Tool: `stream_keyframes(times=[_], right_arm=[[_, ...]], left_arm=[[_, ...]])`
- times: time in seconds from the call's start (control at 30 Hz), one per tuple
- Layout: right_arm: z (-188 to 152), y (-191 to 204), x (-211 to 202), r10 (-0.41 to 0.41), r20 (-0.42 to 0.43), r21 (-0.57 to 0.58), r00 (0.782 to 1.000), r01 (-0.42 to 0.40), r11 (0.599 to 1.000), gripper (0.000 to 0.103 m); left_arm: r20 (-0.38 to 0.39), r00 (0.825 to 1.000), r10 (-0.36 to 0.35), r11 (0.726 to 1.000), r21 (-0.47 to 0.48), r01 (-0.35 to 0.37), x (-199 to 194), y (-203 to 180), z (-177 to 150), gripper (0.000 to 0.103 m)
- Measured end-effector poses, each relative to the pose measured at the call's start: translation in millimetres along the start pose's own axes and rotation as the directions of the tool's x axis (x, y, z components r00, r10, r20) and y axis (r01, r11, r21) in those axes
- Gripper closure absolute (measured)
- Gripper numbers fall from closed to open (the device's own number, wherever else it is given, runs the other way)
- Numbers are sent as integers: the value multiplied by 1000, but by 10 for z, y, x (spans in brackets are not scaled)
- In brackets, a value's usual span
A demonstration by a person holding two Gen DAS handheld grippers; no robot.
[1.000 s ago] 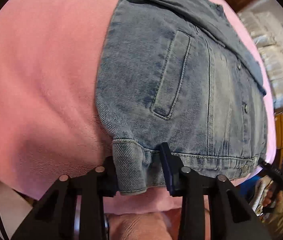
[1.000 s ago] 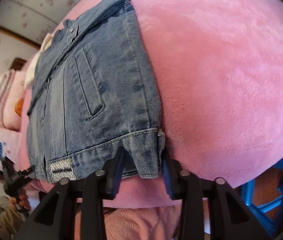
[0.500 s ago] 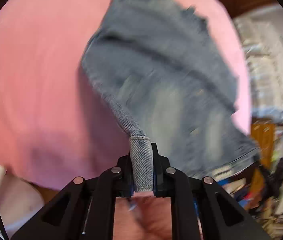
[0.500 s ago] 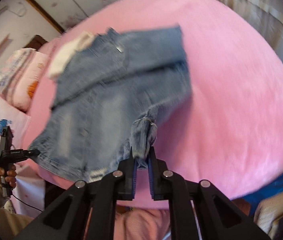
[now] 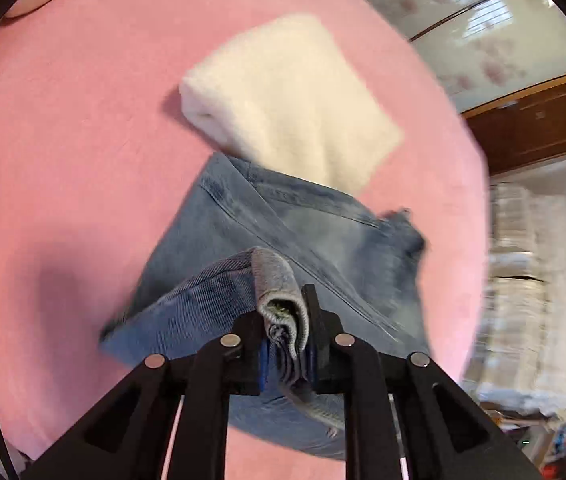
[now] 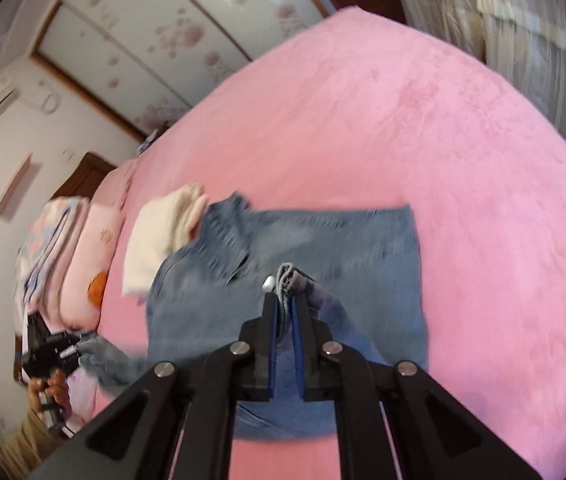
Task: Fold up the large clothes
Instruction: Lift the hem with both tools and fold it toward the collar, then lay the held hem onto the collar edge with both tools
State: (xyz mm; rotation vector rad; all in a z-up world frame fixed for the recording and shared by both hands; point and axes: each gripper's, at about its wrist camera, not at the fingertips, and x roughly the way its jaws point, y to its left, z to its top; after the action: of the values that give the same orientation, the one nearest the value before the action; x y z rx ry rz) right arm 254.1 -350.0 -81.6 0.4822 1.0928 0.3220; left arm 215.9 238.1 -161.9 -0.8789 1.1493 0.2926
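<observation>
Both tongs, left (image 5: pixel 285 346) and right (image 6: pixel 285 334), are pinching denim jacket (image 6: pixel 323 248) hem corners, frame centre; I'm mid-fold, next laying hem toward collar.

- We see a bed (image 6: pixel 423 128) under a pink plush cover.
- On it lie a denim jacket (image 6: pixel 343 240), a folded cream garment (image 5: pixel 291 96) touching it, and stacked pink bedding (image 6: pixel 79 248).

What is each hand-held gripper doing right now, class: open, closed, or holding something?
Left hand-held gripper: closed on a bunched hem corner of the denim jacket.
Right hand-held gripper: closed on another bunched edge of the jacket.
</observation>
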Motion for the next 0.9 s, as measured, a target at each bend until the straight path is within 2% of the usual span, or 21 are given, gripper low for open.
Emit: stream_keyframes(times=[0.07, 0.1, 0.13, 0.17, 0.23, 0.37, 0.5, 0.63, 0.7, 0.77, 0.9], right_arm=[[227, -87, 307, -102, -4, -12, 995, 102, 995, 94], [291, -144, 447, -129, -28, -10, 991, 129, 992, 93], [339, -203, 568, -145, -61, -13, 988, 144, 989, 86], [356, -238, 695, -153, -88, -26, 984, 152, 988, 78], [325, -275, 850, -176, -119, -60, 977, 170, 984, 72], [218, -355, 1210, -162, -205, -98, 965, 144, 985, 71], [195, -339, 1448, -173, -210, -124, 962, 149, 981, 71], [243, -287, 1672, -202, -196, -166, 960, 170, 971, 71], [256, -267, 1743, -219, -190, -189, 957, 183, 965, 64], [250, -247, 1818, -230, -186, -206, 955, 191, 960, 54], [210, -200, 1854, -234, -163, -230, 958, 194, 954, 47]], left_arm=[[-31, 994, 105, 994, 26, -104, 304, -98, 137, 61], [-26, 991, 133, 991, 32, -133, 376, -119, 180, 56], [-15, 987, 158, 987, 41, -158, 430, -136, 212, 49], [-6, 981, 196, 979, 51, -196, 490, -151, 252, 46], [-10, 976, 216, 974, 70, -215, 569, -144, 295, 45], [3, 963, 271, 947, 179, -267, 743, -157, 365, 44], [31, 959, 282, 921, 272, -280, 925, -87, 401, 44], [39, 971, 236, 900, 369, -234, 1050, -23, 449, 45], [33, 975, 218, 881, 423, -211, 1103, -4, 457, 45], [16, 980, 201, 858, 479, -184, 1171, 10, 466, 45], [1, 986, 166, 819, 557, -138, 1228, 1, 480, 57]])
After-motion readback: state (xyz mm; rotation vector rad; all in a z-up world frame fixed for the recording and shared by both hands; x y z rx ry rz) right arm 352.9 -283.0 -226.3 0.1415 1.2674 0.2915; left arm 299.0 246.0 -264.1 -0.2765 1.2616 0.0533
